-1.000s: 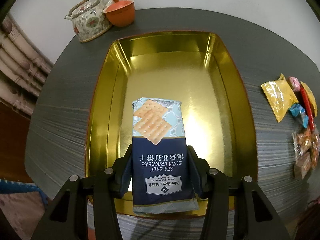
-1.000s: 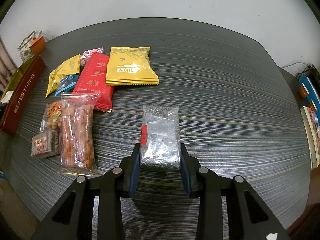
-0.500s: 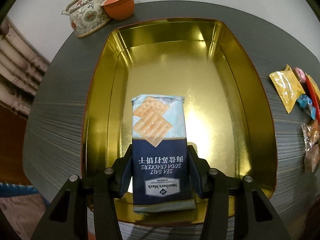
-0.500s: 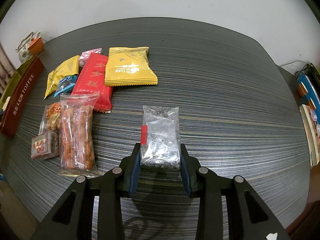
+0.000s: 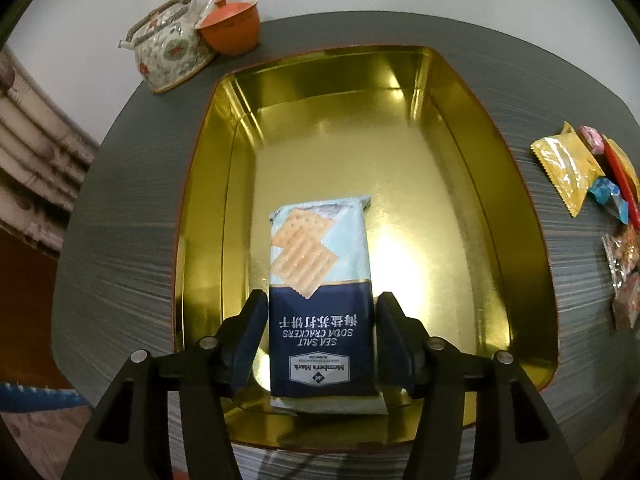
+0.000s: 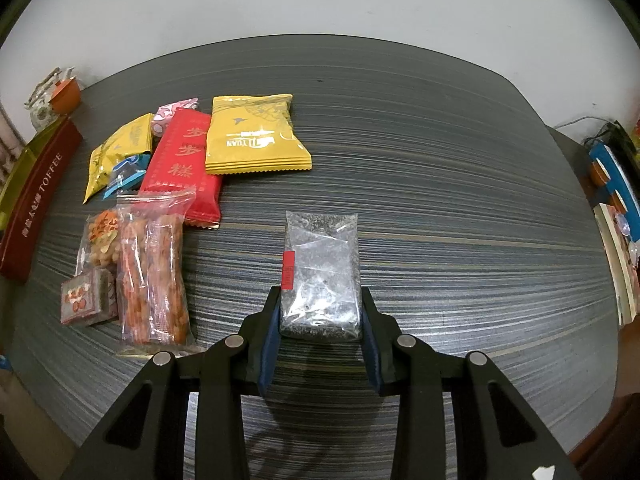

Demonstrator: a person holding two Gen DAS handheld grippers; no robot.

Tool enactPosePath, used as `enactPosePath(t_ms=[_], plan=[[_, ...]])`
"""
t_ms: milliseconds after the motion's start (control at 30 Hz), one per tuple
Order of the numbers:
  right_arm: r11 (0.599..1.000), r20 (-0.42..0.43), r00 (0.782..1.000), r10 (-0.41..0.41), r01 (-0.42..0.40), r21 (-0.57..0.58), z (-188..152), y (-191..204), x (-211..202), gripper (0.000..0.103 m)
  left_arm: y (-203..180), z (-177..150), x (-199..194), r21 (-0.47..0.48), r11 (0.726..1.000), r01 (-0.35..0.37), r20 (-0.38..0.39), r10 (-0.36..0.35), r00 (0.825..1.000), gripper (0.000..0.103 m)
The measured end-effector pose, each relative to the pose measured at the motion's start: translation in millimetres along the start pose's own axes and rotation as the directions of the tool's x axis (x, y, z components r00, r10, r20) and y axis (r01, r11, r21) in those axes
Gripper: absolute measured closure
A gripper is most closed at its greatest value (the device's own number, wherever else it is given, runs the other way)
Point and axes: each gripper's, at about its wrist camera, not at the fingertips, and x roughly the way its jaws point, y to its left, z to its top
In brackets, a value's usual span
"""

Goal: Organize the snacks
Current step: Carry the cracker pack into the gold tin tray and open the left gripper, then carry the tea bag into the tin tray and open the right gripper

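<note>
A sea salt soda cracker pack (image 5: 320, 280) lies in the gold-lined tin (image 5: 400, 80), near its front wall. My left gripper (image 5: 322, 304) straddles the pack's dark blue end. Its jaws are opening, and a strip of gold floor shows between each pad and the pack. In the right wrist view, my right gripper (image 6: 320, 300) is shut on the near end of a clear bag of dark grains (image 6: 320, 256), which rests on the striped table. The tin's red outer wall (image 6: 36, 200), lettered TOFFEE, stands at the far left.
A flowered teapot (image 5: 168, 48) and an orange cup (image 5: 232, 28) stand behind the tin. Left of the clear bag lie a yellow pack (image 6: 252, 136), a red pack (image 6: 184, 160), a bag of orange snacks (image 6: 152, 272) and several smaller packets.
The left jaws have spread away from the cracker pack, which stays lying in the tin. The right gripper and its bag have not moved.
</note>
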Motion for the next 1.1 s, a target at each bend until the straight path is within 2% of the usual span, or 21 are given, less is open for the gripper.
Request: enactPosePath(t_ms=[133, 333, 533, 700, 867, 1100], plan=[[0.999, 0.004, 0.999, -0.035, 0.035, 0.004, 0.5, 3.4, -1.1, 0.071, 1.6, 0.4, -10.7, 0.005, 1.000, 0.009, 0.027, -0.009, 1.000, 0.041], [0.997, 0.046, 0.996, -0.073, 0.071, 0.032, 6.7, 5.4, -20.0, 0.071, 6.6, 3.9, -38.4, 0.007, 1.000, 0.019, 0.115, -0.019, 0.993, 0.034], [1.000, 0.101, 0.995, -0.012, 0.014, -0.017, 22.6, 37.4, -47.3, 0.071, 22.6, 5.1, -57.0, -0.018, 1.000, 0.006, 0.167, -0.003, 0.986, 0.026], [0.991, 0.135, 0.986, 0.099, -0.086, -0.100, 37.5, 91.1, -62.9, 0.071, 48.9, -1.4, -60.7, -0.078, 0.997, -0.010, 0.173, 0.023, 0.985, 0.026], [0.958, 0.126, 0.968, 0.215, -0.184, -0.222, 44.3, 166.3, -74.2, 0.071, 78.7, -12.3, -59.8, -0.152, 0.988, -0.037, 0.159, 0.061, 0.985, 0.026], [0.901, 0.090, 0.950, 0.298, -0.249, -0.355, 42.6, 250.2, -79.2, 0.071, 110.1, -20.6, -48.0, -0.223, 0.973, -0.066, 0.121, 0.095, 0.988, 0.026]])
